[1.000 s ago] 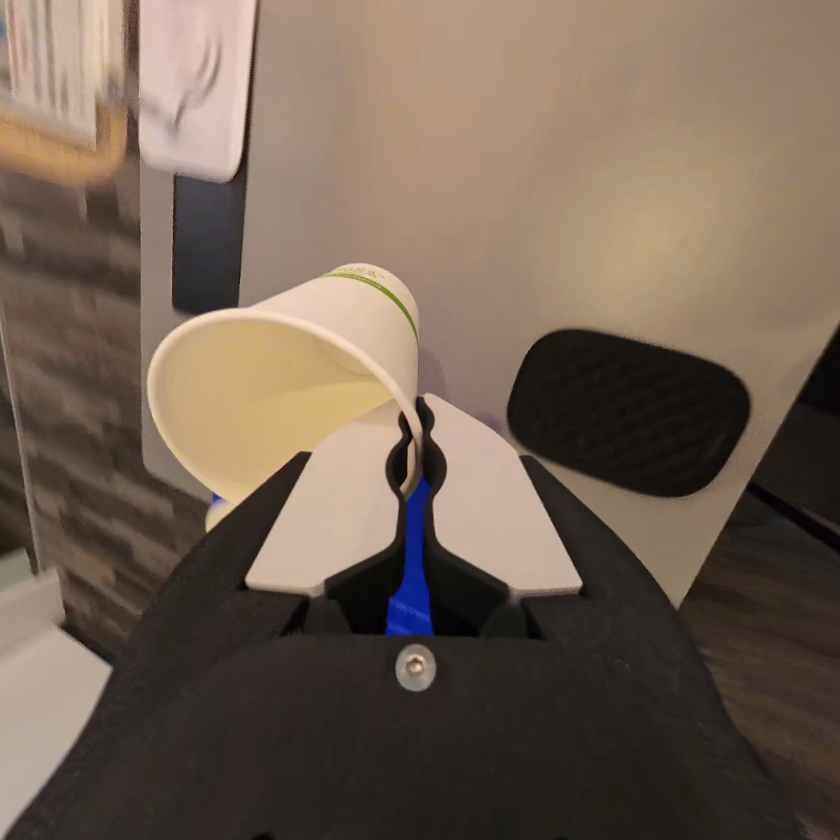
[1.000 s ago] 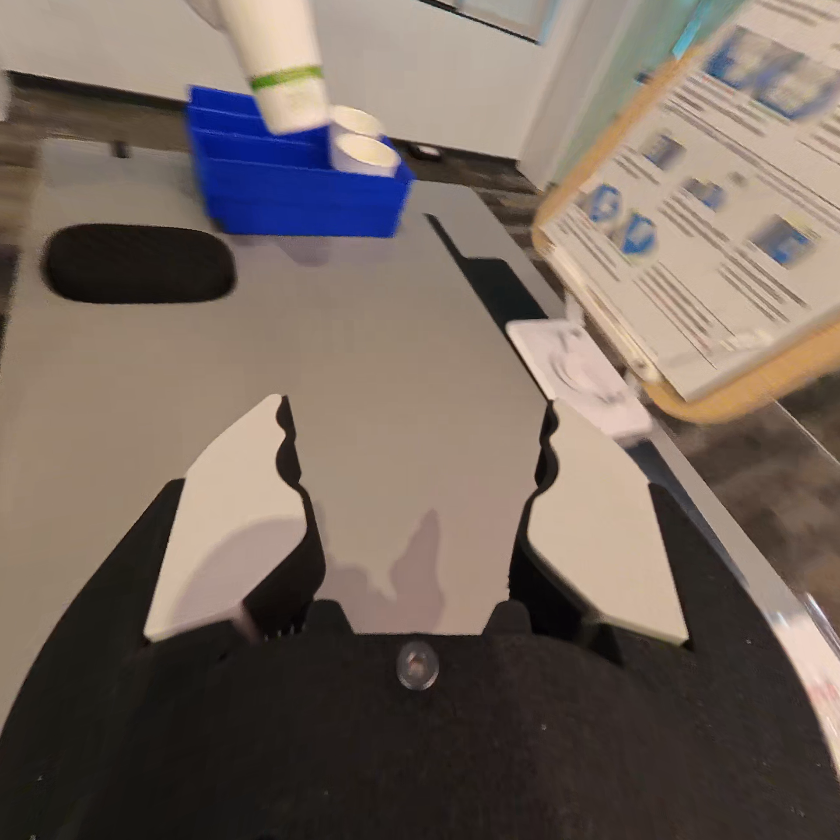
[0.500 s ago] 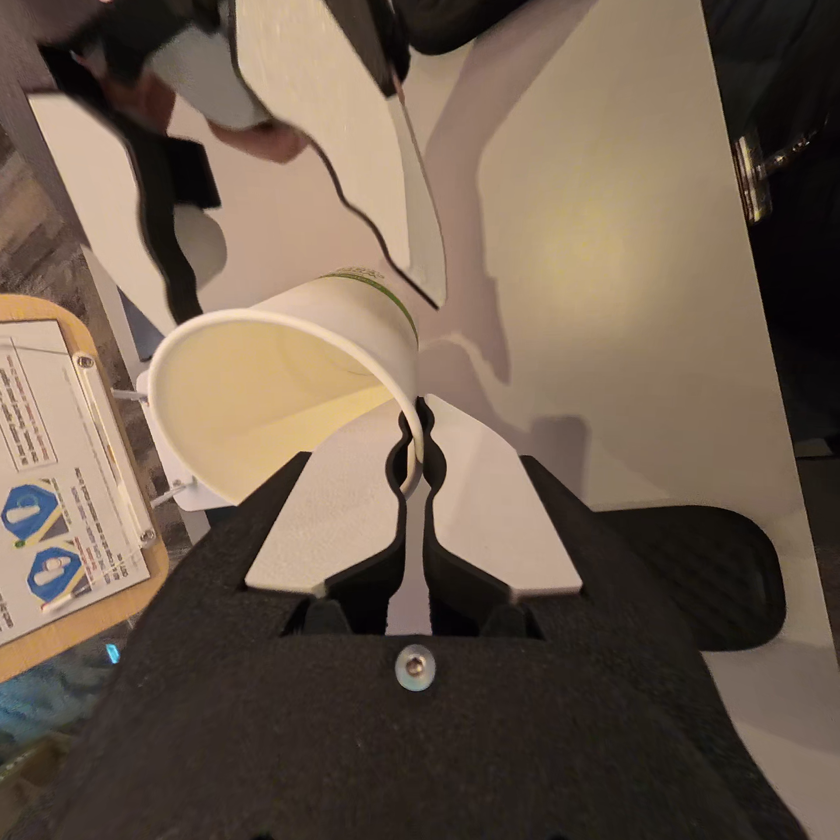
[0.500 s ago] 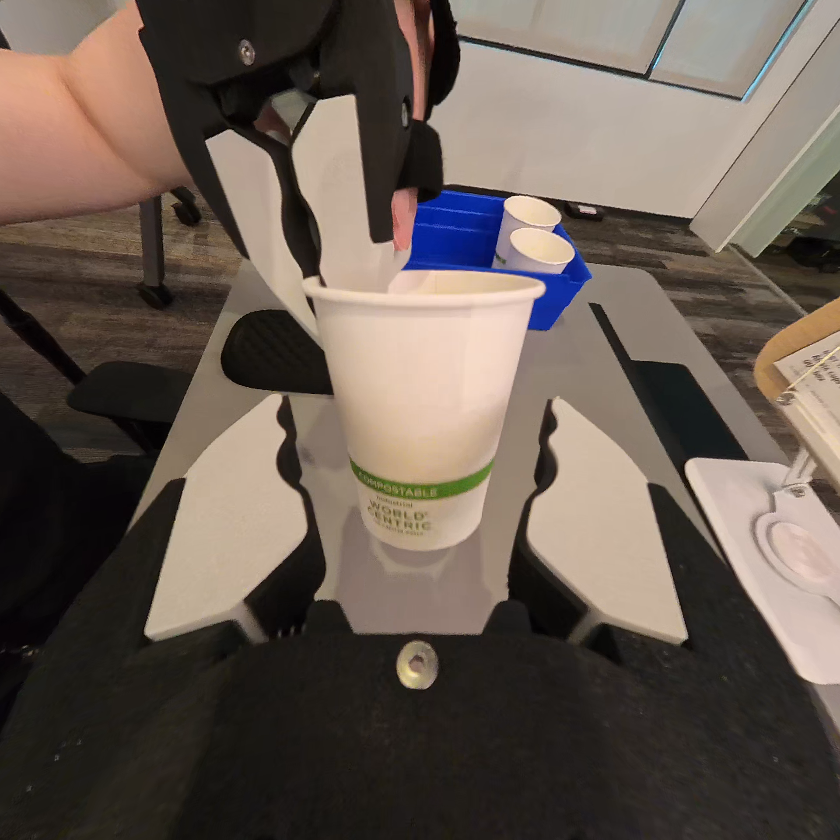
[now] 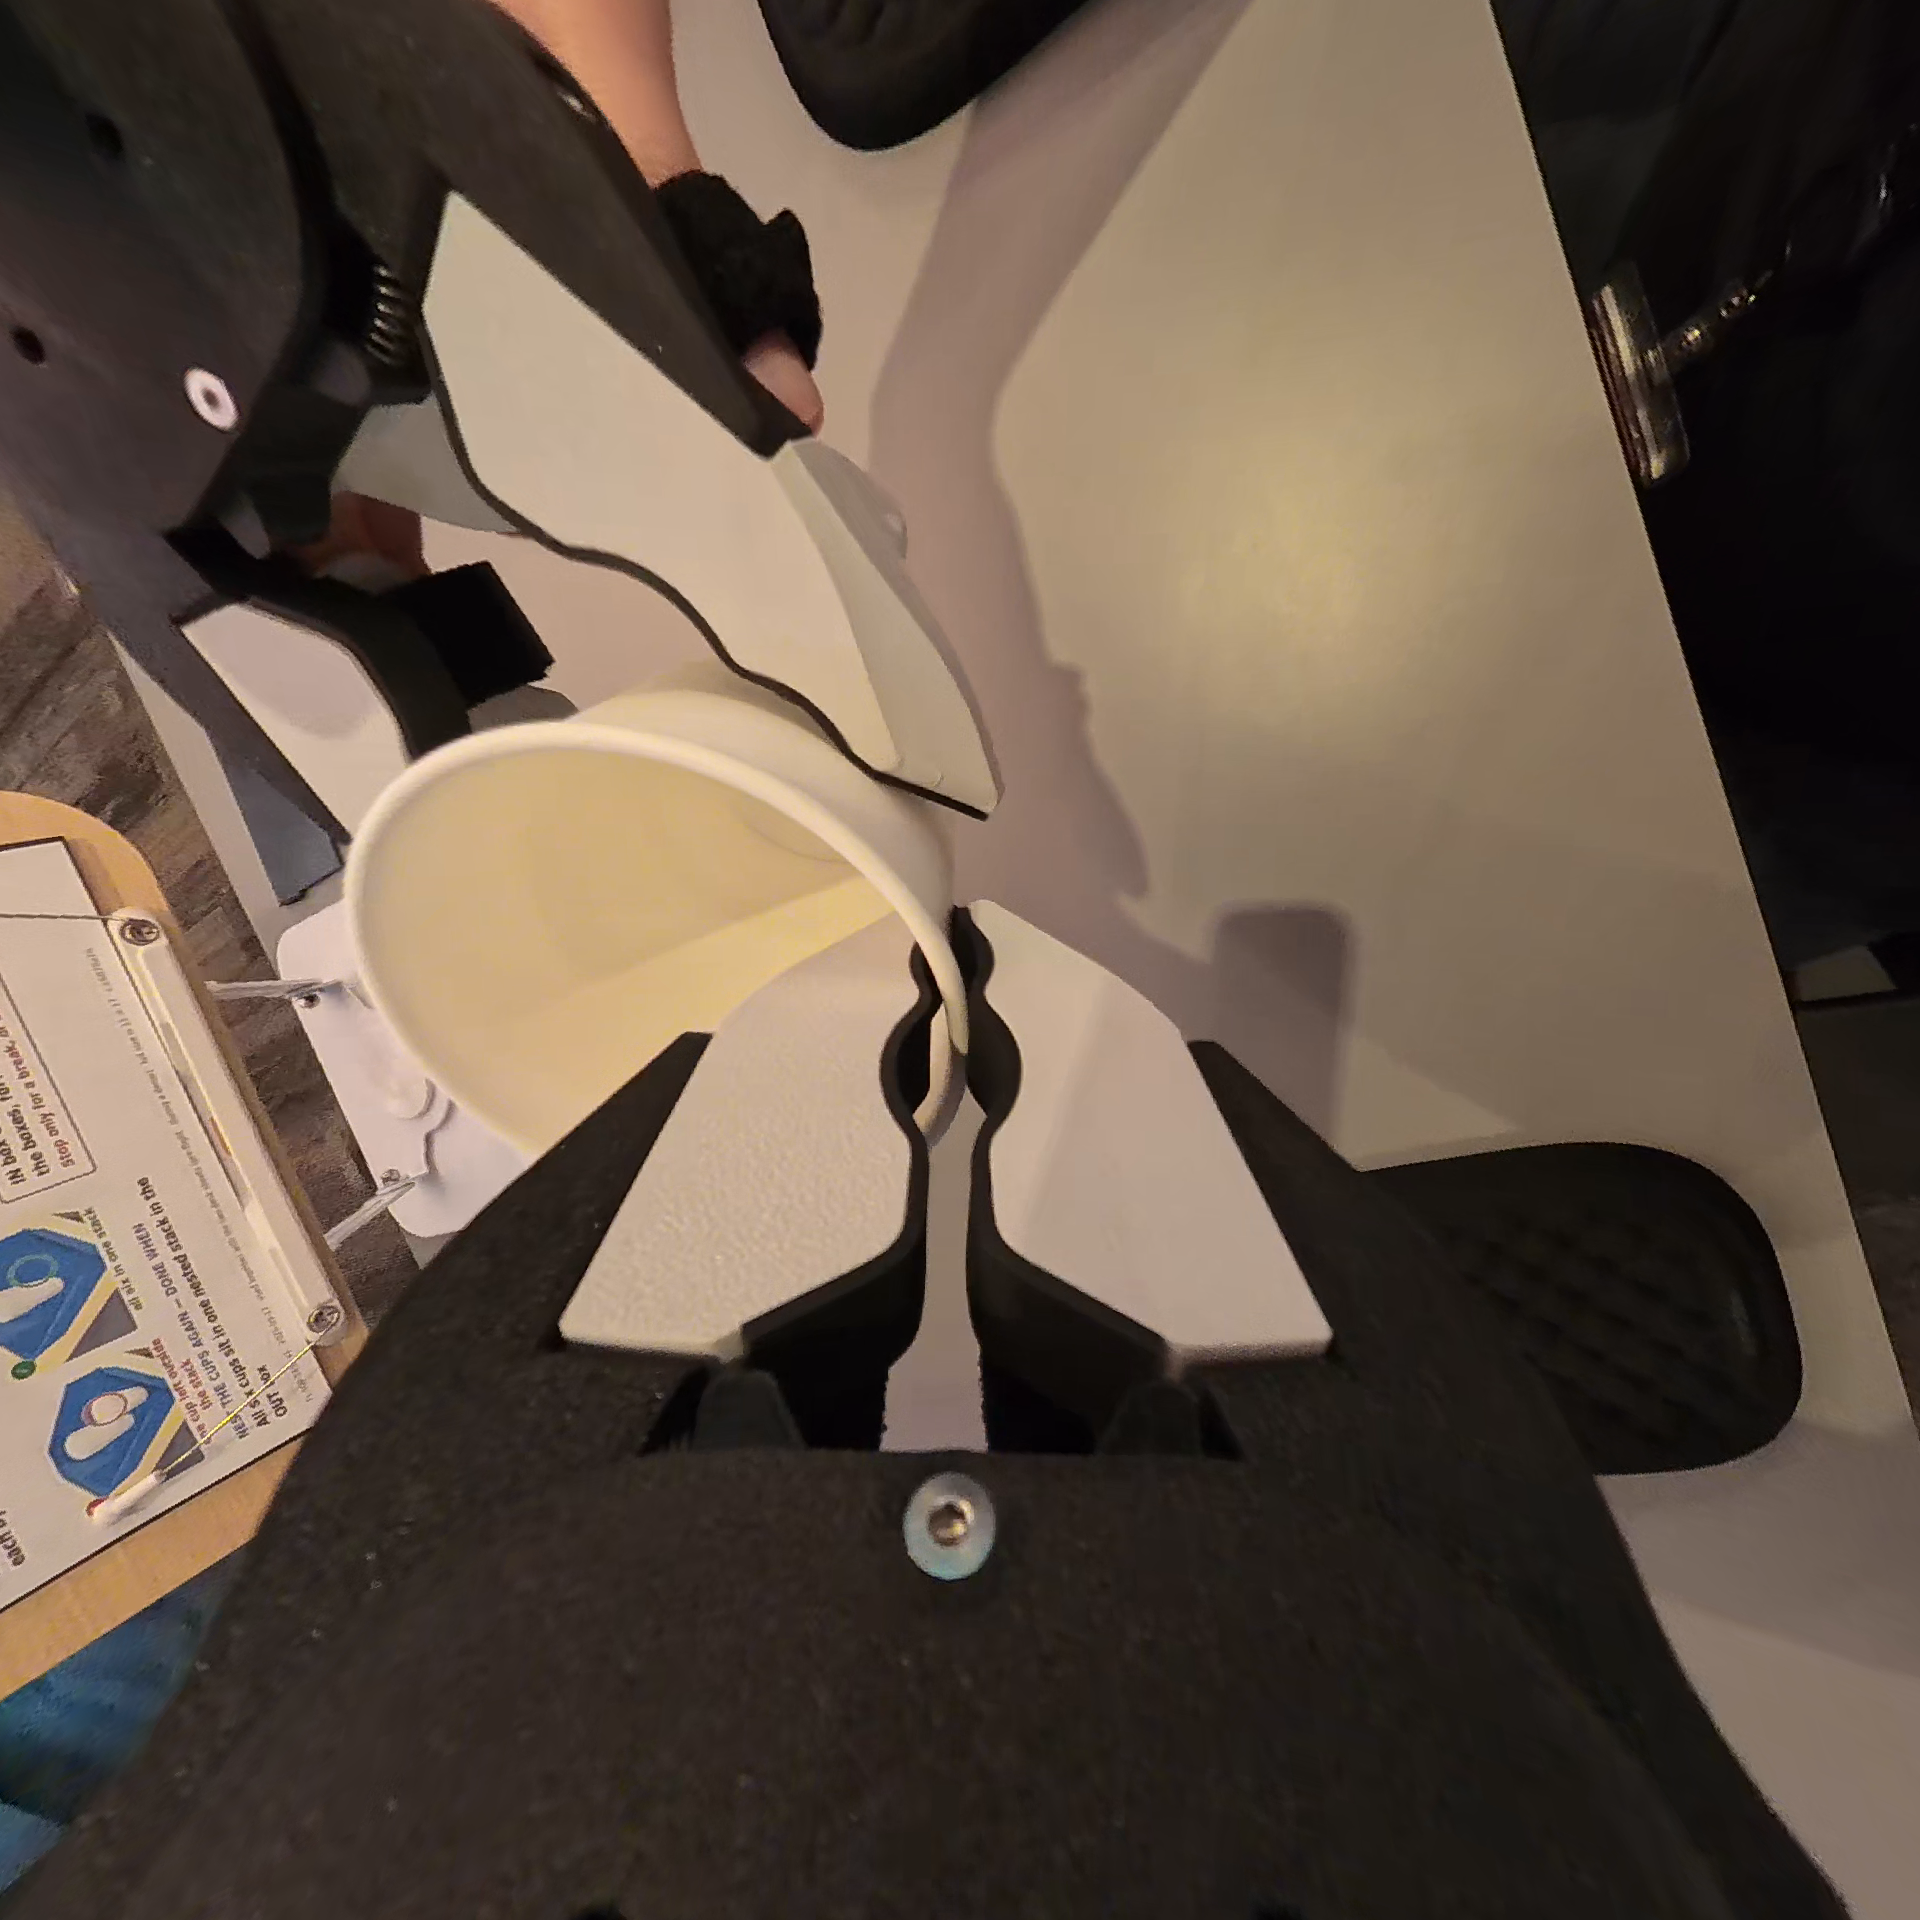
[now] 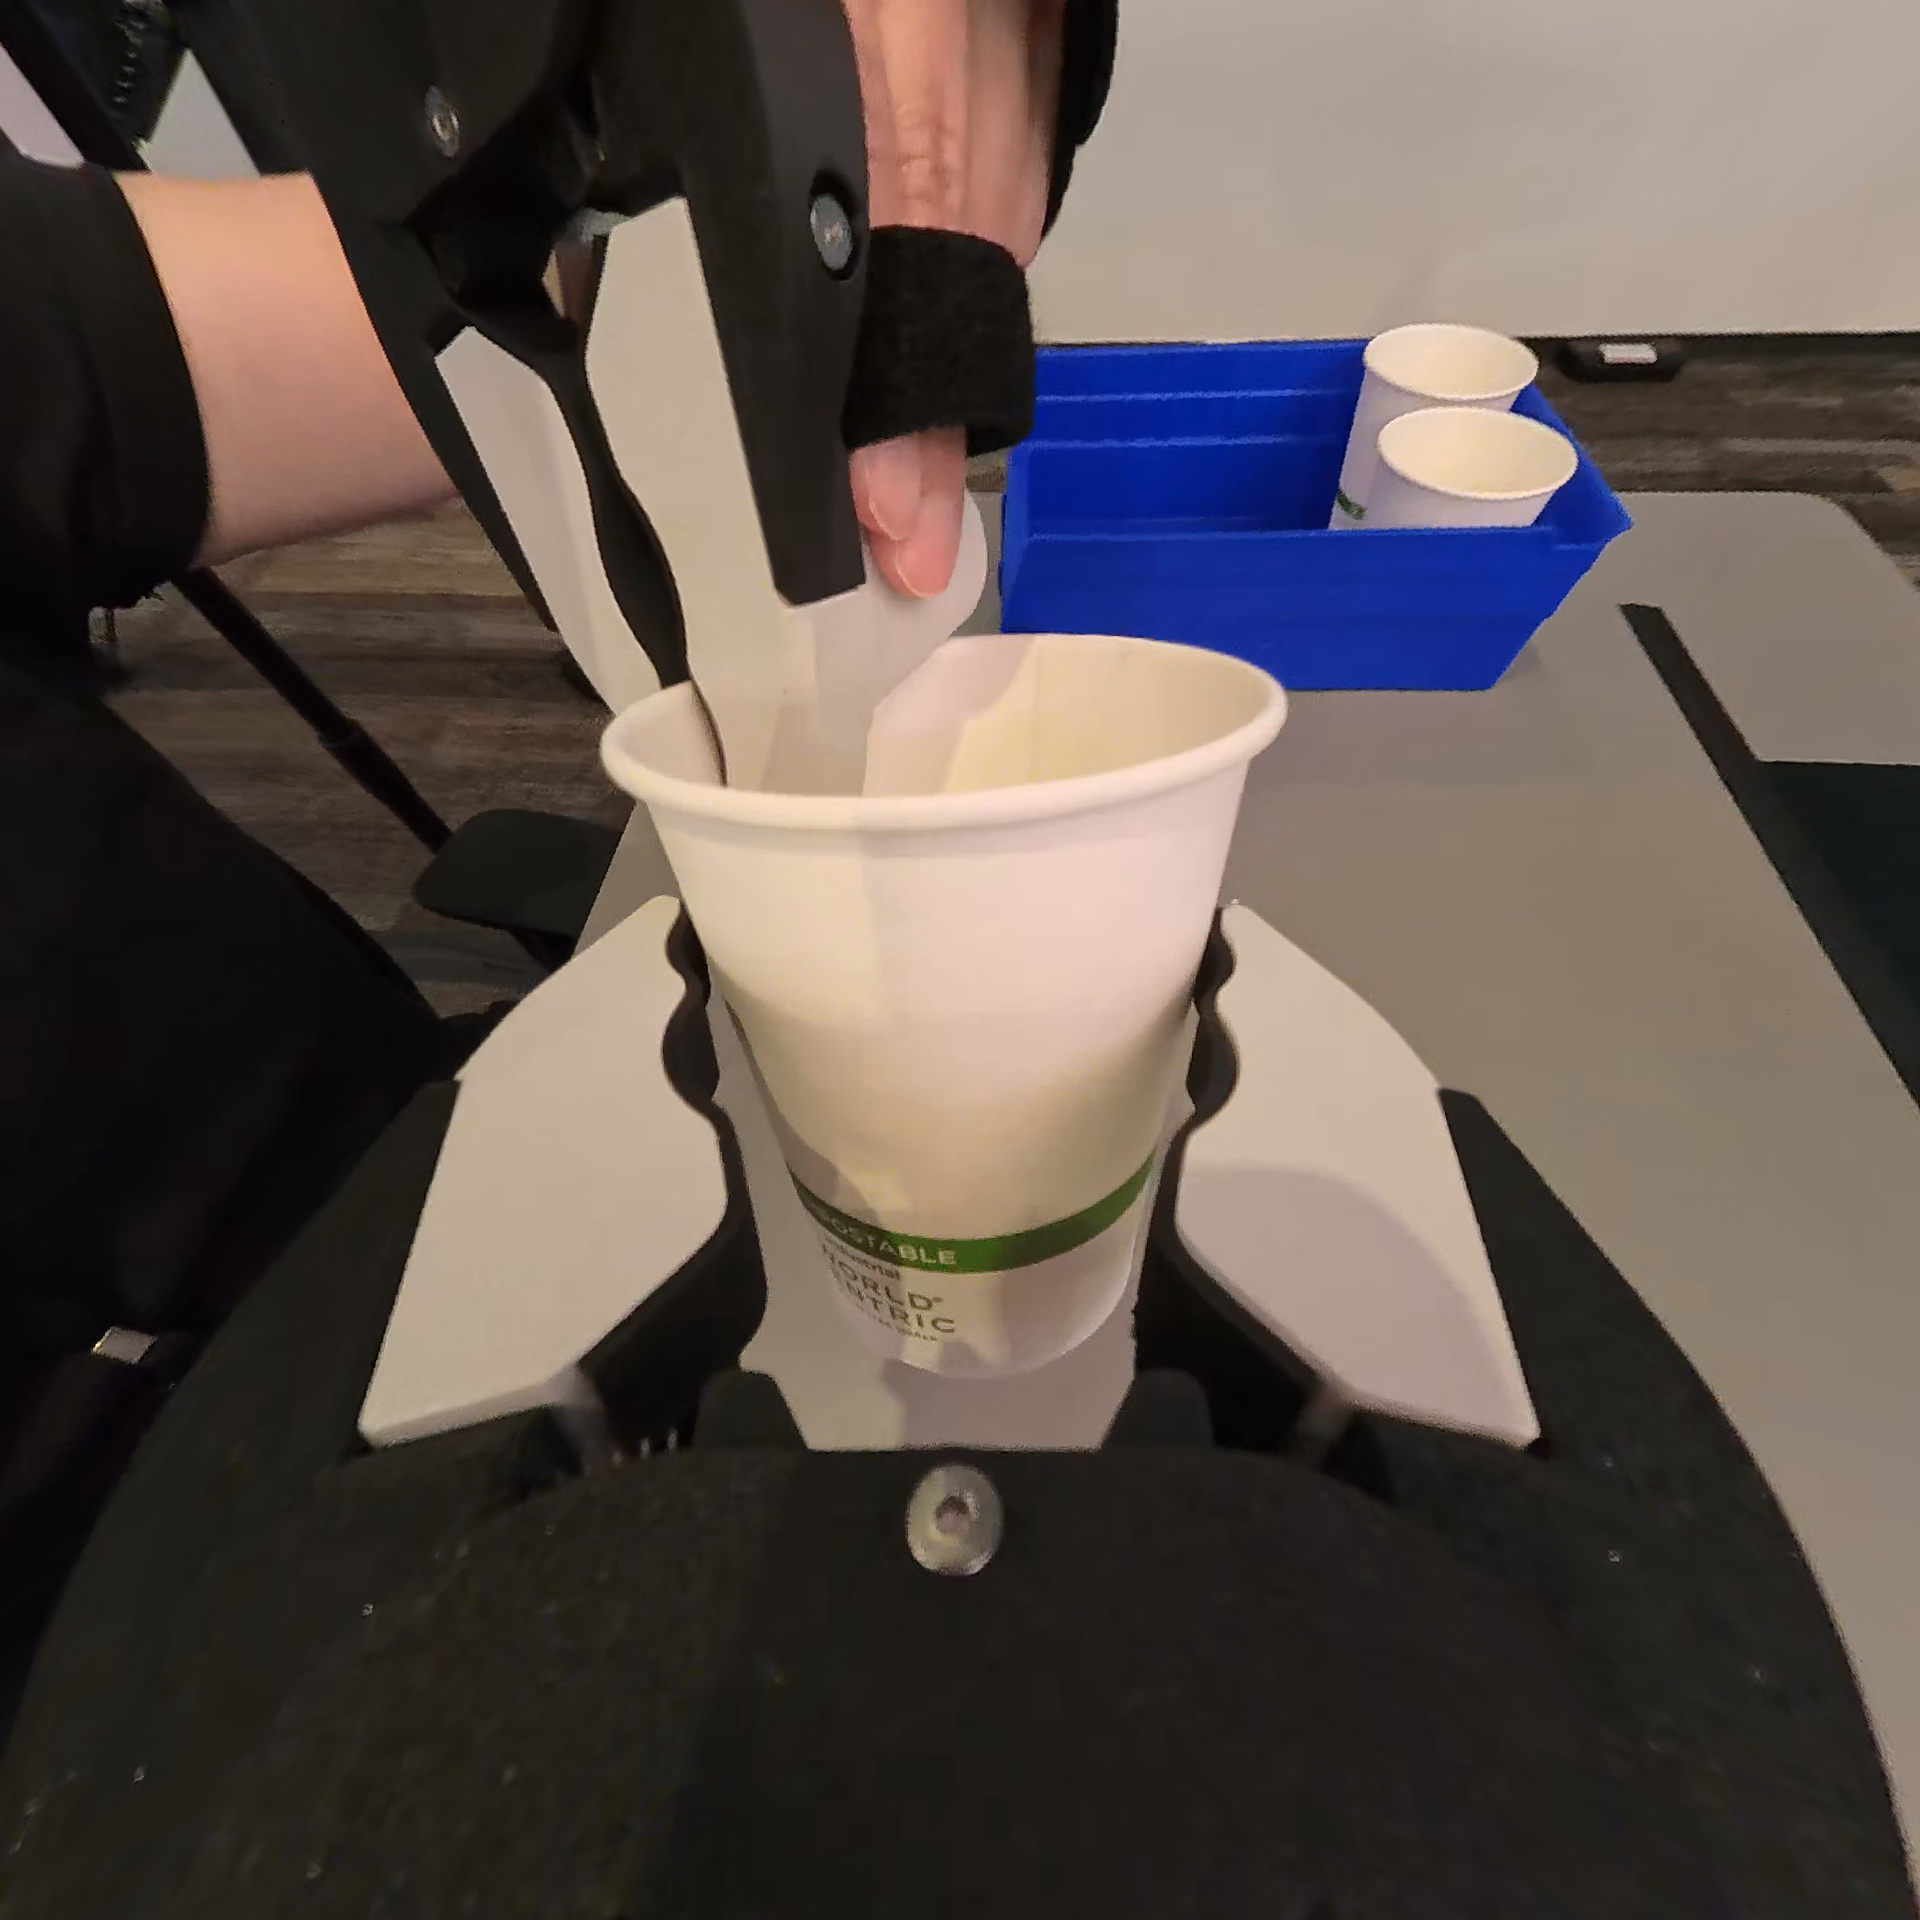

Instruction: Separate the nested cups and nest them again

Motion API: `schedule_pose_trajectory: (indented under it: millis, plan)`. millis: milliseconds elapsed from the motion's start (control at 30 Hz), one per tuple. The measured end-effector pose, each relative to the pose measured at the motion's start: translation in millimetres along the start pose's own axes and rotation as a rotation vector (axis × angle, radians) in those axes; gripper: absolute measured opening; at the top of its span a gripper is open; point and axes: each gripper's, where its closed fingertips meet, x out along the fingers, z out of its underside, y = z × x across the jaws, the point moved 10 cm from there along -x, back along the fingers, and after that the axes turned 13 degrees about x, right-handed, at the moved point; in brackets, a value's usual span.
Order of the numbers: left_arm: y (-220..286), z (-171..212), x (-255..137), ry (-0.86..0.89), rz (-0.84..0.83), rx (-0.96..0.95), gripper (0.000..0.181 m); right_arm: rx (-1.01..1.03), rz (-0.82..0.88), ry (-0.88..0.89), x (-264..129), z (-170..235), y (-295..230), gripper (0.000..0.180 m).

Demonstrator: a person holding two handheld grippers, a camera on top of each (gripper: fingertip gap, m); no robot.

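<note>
Right wrist view: your right gripper [image 6: 940, 1049] clasps the cup [image 6: 940, 997] body, steadying it. Your left gripper [image 5: 951, 997] pinches its rim to pull cups apart.

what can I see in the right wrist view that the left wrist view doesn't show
Only the right wrist view shows the blue bin with two cups standing in it, and the held cup's green band. Only the left wrist view shows the wooden instruction board and the cup's open mouth. Both show the held cup, the left gripper pinching its rim, the right gripper flanking its sides, and the grey table.
</note>
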Motion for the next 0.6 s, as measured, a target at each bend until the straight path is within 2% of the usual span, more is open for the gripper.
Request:
schedule_pose_trajectory:
  millis: [433,600]
  plan:
    - [6,-9,7,0.002,0.056,0.037,0.002,0.033,-0.12,-0.07,9,10,-1,0.089]
    - [0,-8,4,0.044,-0.013,-0.063,0.037,0.03,-0.108,-0.052,7,12,0,0.088]
